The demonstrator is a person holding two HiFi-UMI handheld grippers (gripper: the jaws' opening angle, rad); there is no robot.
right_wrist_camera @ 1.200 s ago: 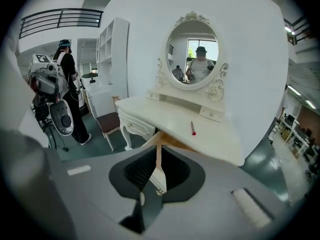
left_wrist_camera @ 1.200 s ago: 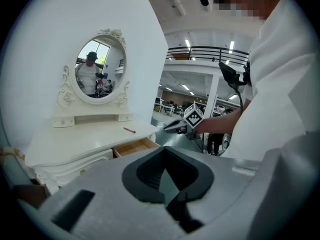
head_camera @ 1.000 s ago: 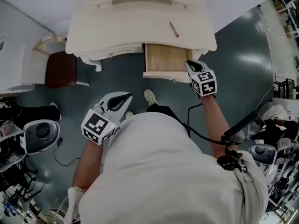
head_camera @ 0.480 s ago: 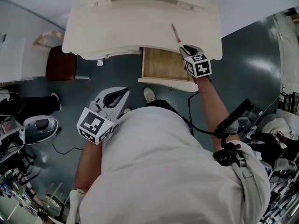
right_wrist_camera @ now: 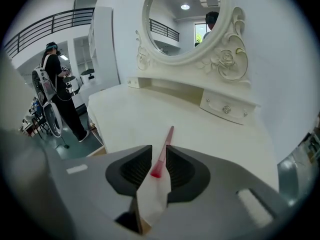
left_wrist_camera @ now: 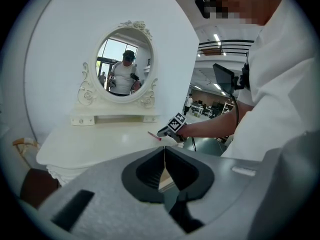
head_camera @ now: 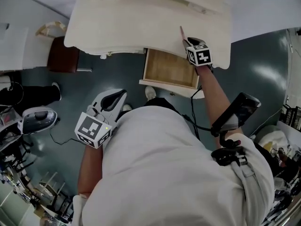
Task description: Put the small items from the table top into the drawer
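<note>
Jaws: right gripper (right_wrist_camera: 159,147) opening astride red stick (right_wrist_camera: 168,135), gap hidden overhead; left gripper (left_wrist_camera: 164,150) closed.

Open drawer (head_camera: 169,69) under white dressing table (head_camera: 141,25)

Bright, even light is coming down from overhead in all three views — it is washing the cream table top (head_camera: 141,18) almost white and laying a pale sheen on the dark floor (head_camera: 263,72), while shadows are showing only faintly. Both gripper views are bending hard toward their edges and fading into a dark round border, and the nearest foreground is going soft. At the right of the left gripper view ceiling lights (left_wrist_camera: 216,36) are glaring, and one more is glinting in the mirror (right_wrist_camera: 182,14).
</note>
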